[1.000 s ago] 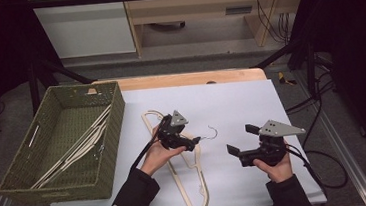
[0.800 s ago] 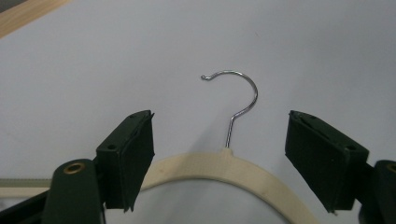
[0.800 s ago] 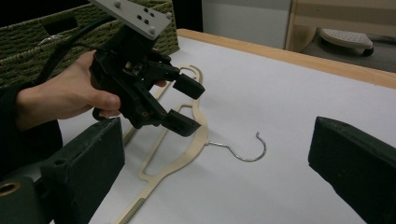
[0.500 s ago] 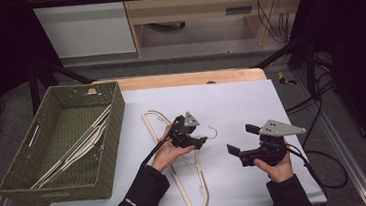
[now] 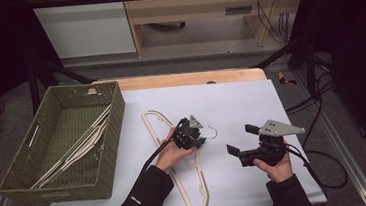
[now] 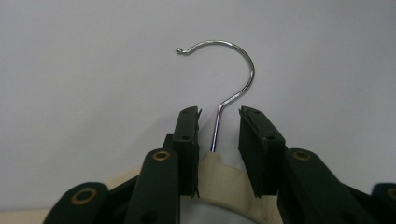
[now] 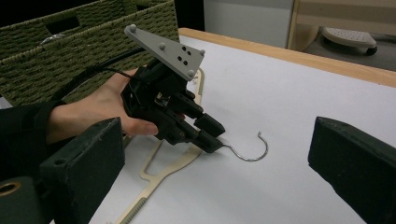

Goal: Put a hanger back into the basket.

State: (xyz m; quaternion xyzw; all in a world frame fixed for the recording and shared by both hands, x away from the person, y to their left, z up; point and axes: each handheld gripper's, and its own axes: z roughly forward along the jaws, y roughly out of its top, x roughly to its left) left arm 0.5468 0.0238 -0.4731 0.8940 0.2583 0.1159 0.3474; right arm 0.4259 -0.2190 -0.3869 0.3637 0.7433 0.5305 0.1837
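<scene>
A cream hanger (image 5: 193,182) lies flat on the white table (image 5: 231,104), its metal hook (image 5: 213,130) pointing right. My left gripper (image 5: 197,141) sits at the hanger's neck. In the left gripper view its jaws stand on either side of the hook's wire stem (image 6: 215,130), with a gap on both sides, so the left gripper (image 6: 219,114) is open. The hook (image 6: 233,60) curls above the jaws. My right gripper (image 5: 242,139) hovers to the right of the hook, wide open and holding nothing. The right gripper view shows the left gripper (image 7: 212,140) at the hook (image 7: 252,151).
A green woven basket (image 5: 108,134) stands at the table's left with several cream hangers (image 5: 74,150) inside. The table's wooden far edge (image 5: 189,79) runs behind. Cables trail off the right side (image 5: 322,171).
My left gripper has slid right along the hanger until its jaws straddle the hook's stem. The right gripper has stayed where it was.
</scene>
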